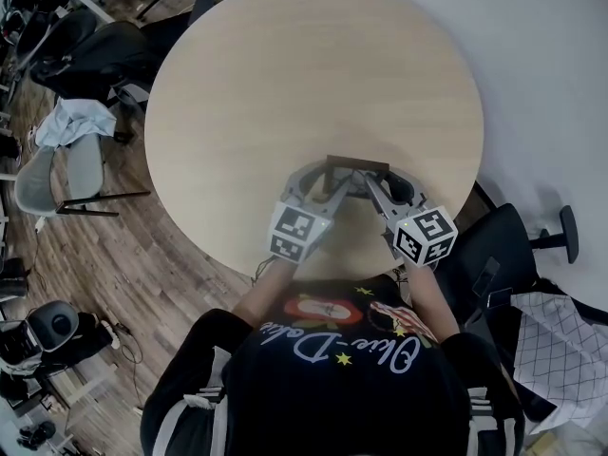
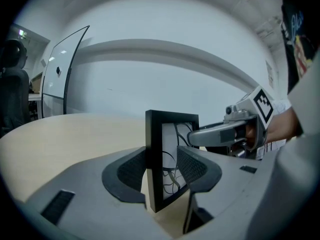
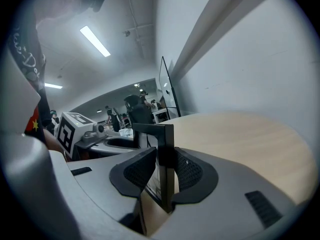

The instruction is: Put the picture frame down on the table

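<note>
Picture frame [image 1: 356, 167] – held upright near the 6 o'clock edge of the round surface [image 1: 313, 84], close in front of the person. The left tongs [image 1: 321, 186] clamp its 9 o'clock side and the right tongs [image 1: 385, 186] its 3 o'clock side, pads pressed on the black border. Whether the bottom edge touches the wood cannot be told.

Judged step: setting down, not yet released. The next move calls for a level, even descent to contact – then both grips eased off together, with a check that the frame stands or lies steady.
</note>
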Tool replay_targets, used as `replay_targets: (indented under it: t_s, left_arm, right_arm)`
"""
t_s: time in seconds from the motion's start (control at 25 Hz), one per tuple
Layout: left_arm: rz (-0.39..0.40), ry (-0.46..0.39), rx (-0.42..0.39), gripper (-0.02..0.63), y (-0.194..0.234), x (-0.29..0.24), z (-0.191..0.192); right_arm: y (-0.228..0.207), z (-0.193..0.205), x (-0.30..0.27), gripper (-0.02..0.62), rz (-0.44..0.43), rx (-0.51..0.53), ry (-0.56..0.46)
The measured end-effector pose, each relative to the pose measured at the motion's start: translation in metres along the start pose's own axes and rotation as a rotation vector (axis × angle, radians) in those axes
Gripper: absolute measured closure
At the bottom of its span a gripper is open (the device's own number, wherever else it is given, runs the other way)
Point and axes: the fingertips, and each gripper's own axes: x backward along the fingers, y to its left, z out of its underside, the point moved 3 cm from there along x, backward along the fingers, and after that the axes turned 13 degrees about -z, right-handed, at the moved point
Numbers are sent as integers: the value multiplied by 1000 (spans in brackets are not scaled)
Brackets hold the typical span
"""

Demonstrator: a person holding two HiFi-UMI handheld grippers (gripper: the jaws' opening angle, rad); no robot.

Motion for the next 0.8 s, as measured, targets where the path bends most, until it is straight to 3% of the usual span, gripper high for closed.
replay_targets:
  t_s: [0.8]
  left_arm:
    - [7, 51, 10, 430, 16, -20, 12]
  right_arm:
    - [-19, 8, -20, 506, 9, -50, 35]
